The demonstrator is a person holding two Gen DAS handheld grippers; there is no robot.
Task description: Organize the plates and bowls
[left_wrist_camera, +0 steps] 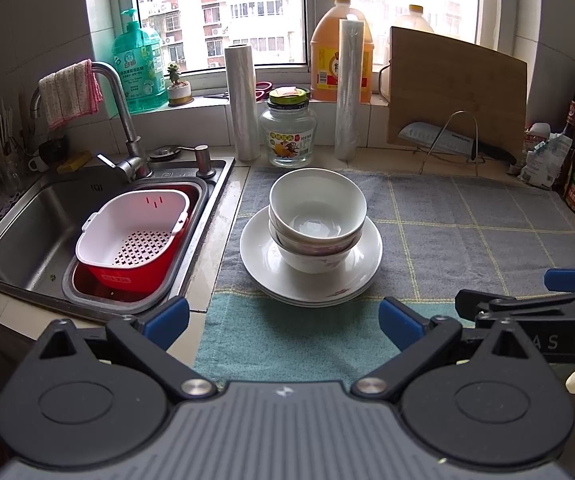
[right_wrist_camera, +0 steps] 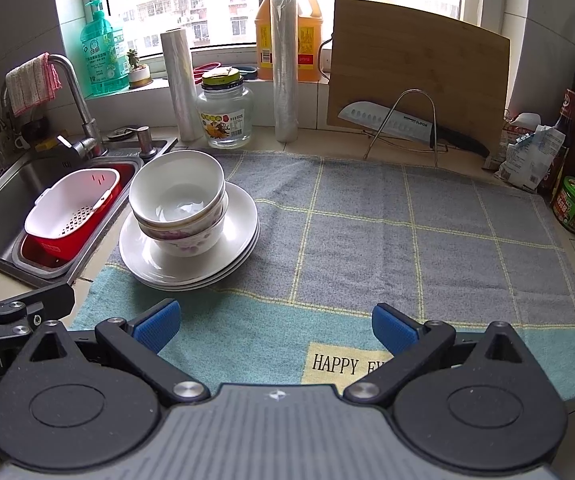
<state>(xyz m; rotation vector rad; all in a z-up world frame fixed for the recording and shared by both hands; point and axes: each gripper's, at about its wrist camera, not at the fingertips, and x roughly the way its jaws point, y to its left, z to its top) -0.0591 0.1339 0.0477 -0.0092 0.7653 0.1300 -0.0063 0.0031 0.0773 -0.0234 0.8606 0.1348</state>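
Three bowls (left_wrist_camera: 317, 220) sit nested on a stack of plates (left_wrist_camera: 310, 276) at the left of the towel (right_wrist_camera: 367, 220) on the table, beside the sink (left_wrist_camera: 27, 216). Both grippers, left (left_wrist_camera: 283, 320) and right (right_wrist_camera: 273, 326), hover near, jaws wide and empty. To lift the top bowl cleanly, I would pinch its rim on one side and raise it straight, so the lower ones stay put.

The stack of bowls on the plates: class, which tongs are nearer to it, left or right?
Left. The left tongs sit open directly in front of the stacked bowls, just short of the plates. The right tongs are open too, but off to the stack's right.
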